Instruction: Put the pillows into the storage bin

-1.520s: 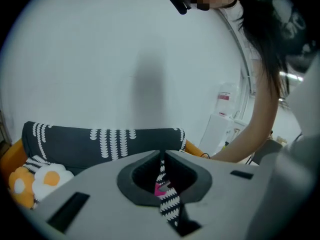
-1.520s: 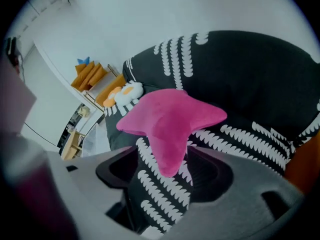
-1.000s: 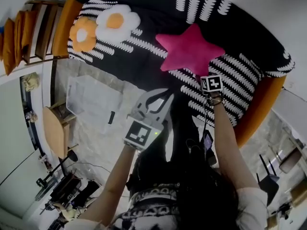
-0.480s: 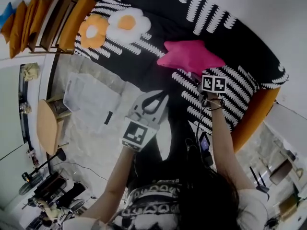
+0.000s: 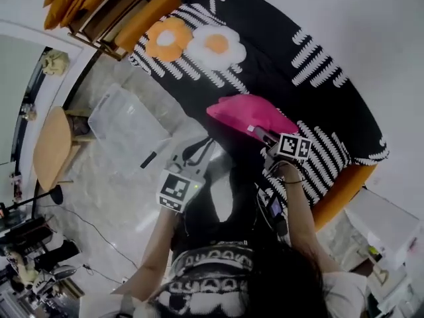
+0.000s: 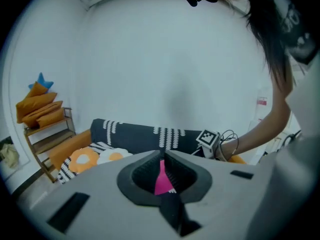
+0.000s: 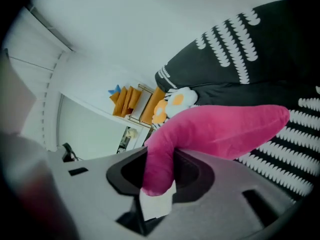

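Barely getting started, judging by how things lie: closing the right tool [image 7: 160,170] around one arm of the pink star pillow [image 7: 220,129], pinching the plush tip between the jaws with a white tag [image 7: 155,205] hanging just beneath, and holding the rest of the pillow on or just above the black patterned sofa [image 5: 311,65], with no telling which. Holding the left tool [image 5: 197,148] with jaws together and nothing between them, out in front of the body over the pale floor [image 5: 119,201], between the sofa and the storage bin [image 5: 106,106]. Leaving that clear bin standing on the floor beside the sofa's edge, seemingly with no pillow inside. Leaving also the orange flower pillow [image 5: 165,38] and the white flower pillow [image 5: 215,45] lying side by side, touching, at the sofa's far end, well apart from either tool. Looking at nearly everything left to do: securing this grip, carrying the star across into the bin, then fetching the two flowers.
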Motion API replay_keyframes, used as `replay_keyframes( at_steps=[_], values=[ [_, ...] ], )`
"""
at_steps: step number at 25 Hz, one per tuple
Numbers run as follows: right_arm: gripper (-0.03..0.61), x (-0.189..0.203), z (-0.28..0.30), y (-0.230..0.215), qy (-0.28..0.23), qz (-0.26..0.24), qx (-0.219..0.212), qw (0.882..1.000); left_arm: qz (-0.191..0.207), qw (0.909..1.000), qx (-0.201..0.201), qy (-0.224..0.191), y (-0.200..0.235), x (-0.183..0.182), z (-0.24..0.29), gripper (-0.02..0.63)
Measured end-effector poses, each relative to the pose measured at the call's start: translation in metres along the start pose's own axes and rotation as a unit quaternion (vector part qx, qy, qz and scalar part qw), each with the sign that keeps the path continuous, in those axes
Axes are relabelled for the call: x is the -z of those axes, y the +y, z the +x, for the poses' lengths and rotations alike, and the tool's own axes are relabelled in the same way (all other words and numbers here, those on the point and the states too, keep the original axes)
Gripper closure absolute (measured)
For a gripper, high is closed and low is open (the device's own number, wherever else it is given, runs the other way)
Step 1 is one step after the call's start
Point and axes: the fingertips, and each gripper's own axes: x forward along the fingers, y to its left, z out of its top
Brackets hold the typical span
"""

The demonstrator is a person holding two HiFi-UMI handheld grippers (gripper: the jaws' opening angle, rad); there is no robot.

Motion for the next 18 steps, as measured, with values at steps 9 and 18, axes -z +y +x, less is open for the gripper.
replay_keyframes(
  at_steps=[9, 18],
  values=[
    [0.459, 0.063, 0.148, 0.178, 0.089, -0.099, -0.062, 0.989, -0.068, 0.9916, -0.108, -0.02, 0.135, 0.065, -0.15, 0.589],
    [0.459, 0.163, 0.323, 0.334, 0.181, -0.171, -0.113, 0.962, -0.109, 0.9723, -0.204, -0.035, 0.275, 0.146, -0.31, 0.589]
  ],
)
